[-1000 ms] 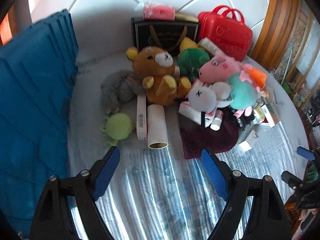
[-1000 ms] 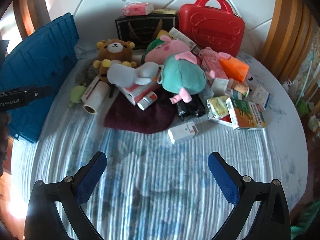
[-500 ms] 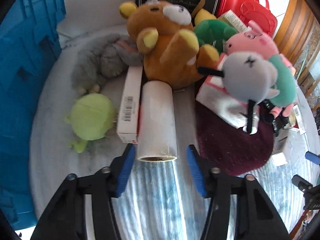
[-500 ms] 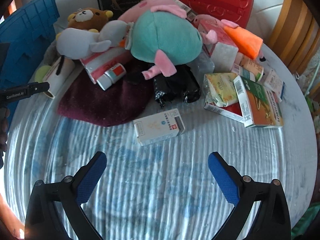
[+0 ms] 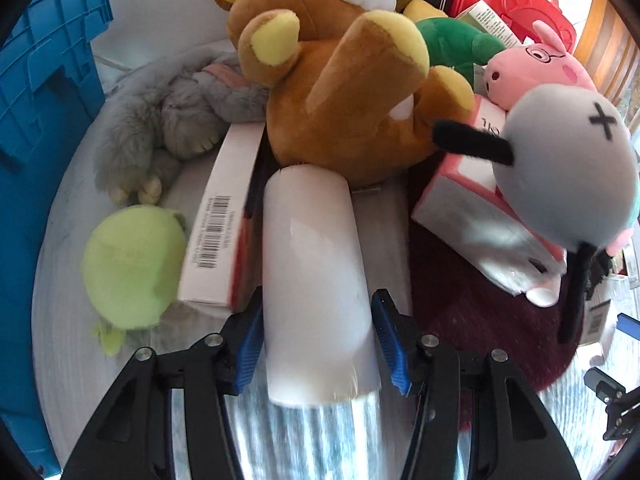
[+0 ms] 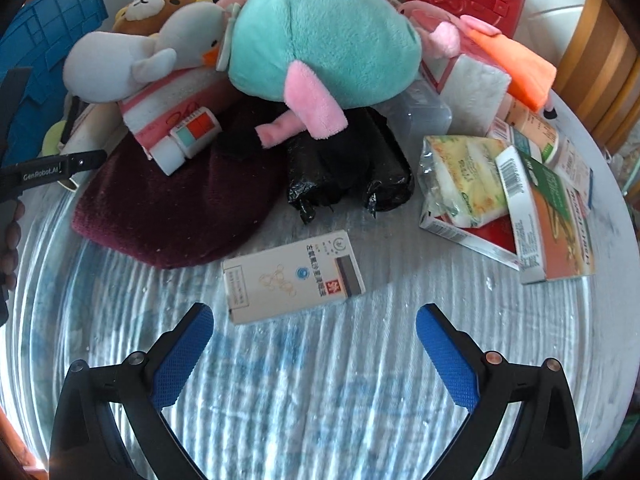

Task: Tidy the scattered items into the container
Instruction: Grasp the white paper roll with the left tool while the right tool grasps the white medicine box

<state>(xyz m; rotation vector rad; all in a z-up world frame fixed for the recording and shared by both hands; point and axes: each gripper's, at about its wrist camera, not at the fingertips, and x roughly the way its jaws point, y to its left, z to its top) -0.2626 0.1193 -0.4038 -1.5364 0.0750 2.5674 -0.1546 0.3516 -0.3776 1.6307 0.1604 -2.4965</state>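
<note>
The left gripper (image 5: 318,338) clasped the white roll (image 5: 316,280) between its blue fingers (image 5: 249,336), the roll lying on the surface (image 5: 320,432) beside a barcoded box (image 5: 224,232) under the brown bear plush (image 5: 344,80). The right gripper (image 6: 314,354) hung with fingers spread and empty above a small white box (image 6: 292,280). The blue container (image 5: 36,80) stood at left.

Both wrist views look steeply down, close over the table (image 6: 320,400), sharing the maroon cloth (image 5: 480,320).
</note>
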